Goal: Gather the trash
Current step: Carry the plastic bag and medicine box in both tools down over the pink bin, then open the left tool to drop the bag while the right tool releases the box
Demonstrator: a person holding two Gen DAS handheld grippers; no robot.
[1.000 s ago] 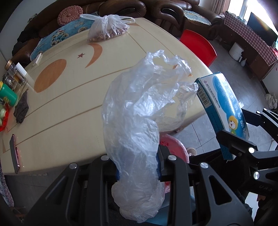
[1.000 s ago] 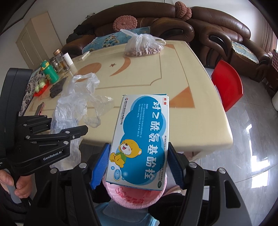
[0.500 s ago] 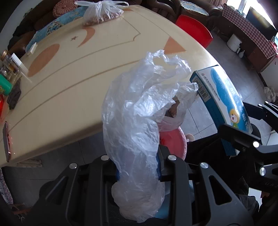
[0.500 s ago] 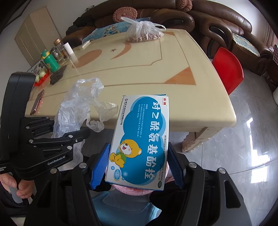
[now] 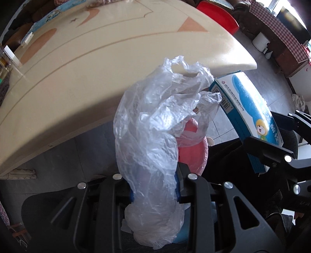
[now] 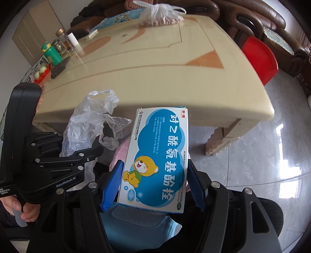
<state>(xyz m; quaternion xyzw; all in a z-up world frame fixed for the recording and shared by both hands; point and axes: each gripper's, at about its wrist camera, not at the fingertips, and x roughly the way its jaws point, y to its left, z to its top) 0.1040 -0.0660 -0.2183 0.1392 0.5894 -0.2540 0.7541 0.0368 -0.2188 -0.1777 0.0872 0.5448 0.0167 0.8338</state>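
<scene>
The surface fills the far half of both views, and what stands on it is clutter I have left there: a tied bag of something brownish at the far edge, bottles and a green flask far left.

Just off its near edge, low down, sits a pink bin with a clear liner. I judge it to be the drop point, which is why both tools point steeply down there.

My right tool clamps the blue-and-white medicine box by its long edges between the blue pads, upright with its face to the camera. That hold should let it fall cleanly when the pads part.

My left tool is nearly pressed together, pinching the crumpled clear plastic bag at mid-length. Its loose end stands up, and its tip lies close to the box's corner.

Against the earlier frames, both tools have sunk. The surface has slid up and away in both views, and more of the bin shows. Neither grip has altered.
</scene>
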